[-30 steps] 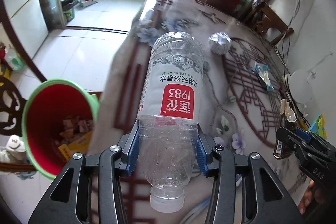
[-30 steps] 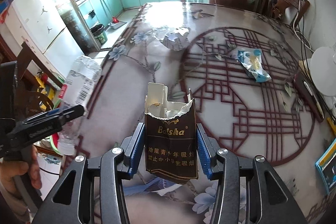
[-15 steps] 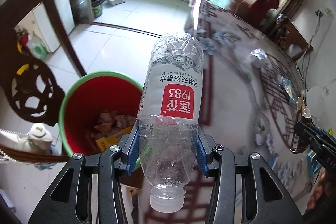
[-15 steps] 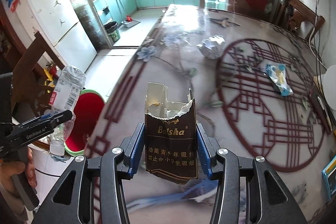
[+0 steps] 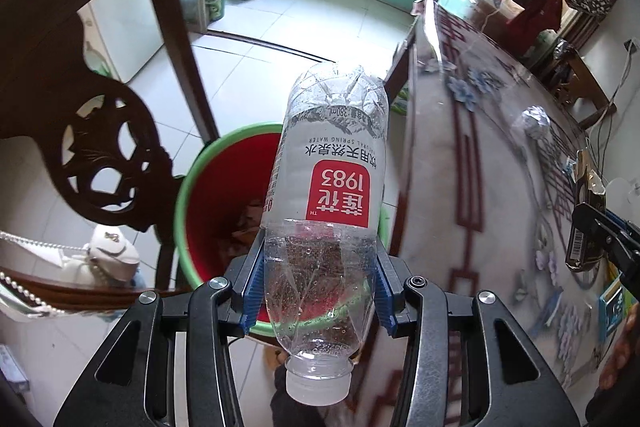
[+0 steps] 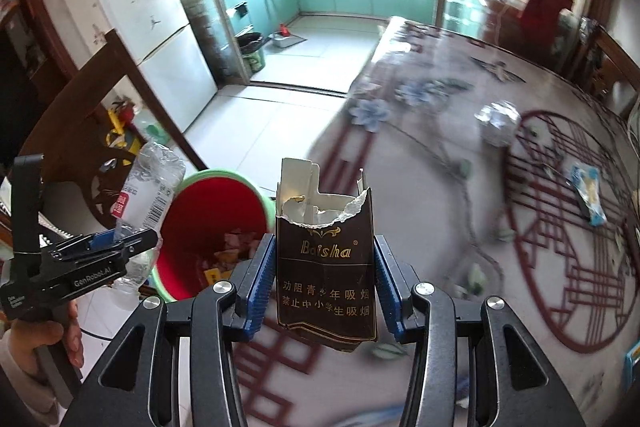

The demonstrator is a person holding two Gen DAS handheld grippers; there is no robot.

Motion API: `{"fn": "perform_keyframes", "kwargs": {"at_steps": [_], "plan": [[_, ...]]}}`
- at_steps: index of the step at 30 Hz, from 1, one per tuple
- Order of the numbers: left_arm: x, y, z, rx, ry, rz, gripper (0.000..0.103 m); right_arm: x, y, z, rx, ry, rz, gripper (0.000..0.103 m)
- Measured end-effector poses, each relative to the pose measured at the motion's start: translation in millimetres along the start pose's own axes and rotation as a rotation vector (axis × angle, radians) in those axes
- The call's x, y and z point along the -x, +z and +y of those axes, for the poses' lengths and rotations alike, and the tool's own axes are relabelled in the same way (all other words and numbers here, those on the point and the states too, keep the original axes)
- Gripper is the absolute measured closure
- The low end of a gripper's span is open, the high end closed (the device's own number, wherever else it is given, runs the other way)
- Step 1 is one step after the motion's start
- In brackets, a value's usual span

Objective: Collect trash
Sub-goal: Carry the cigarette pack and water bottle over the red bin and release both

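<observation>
Each black claw [image 5: 320, 291] [image 6: 324, 287] has ribbed blue pads [image 6: 262, 279], silver screws, and white "GenRobot.AI" lettering.

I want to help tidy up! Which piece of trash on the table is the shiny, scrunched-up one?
The silver foil ball. It is crumpled and glinting, lying near the edge of the red circle pattern. The other piece on the table, the blue and yellow wrapper, lies flat.

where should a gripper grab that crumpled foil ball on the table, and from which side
Take the crumpled foil ball across its widest middle, coming straight down from above. It sits alone on the flat table, roughly round with no handle or edge, so any pair of opposite sides serves. The wrinkled foil will likely give, so close gently. Both grippers are full now.
</observation>
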State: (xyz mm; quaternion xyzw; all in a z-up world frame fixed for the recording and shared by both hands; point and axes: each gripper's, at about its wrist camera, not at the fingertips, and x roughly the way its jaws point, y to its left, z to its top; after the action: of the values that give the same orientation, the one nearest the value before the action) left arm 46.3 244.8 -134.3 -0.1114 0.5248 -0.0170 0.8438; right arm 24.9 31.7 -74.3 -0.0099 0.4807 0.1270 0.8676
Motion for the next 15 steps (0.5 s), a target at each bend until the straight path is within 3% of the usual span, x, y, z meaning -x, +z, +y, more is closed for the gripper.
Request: {"fn": "perform_keyframes", "kwargs": {"at_steps": [15], "plan": [[-17.8, 7.3, 42.4, 0.036, 0.001, 0.062, 0.059, -69.9, 20.5, 75.0, 0.091, 0.097, 0.105, 0.058]]}}
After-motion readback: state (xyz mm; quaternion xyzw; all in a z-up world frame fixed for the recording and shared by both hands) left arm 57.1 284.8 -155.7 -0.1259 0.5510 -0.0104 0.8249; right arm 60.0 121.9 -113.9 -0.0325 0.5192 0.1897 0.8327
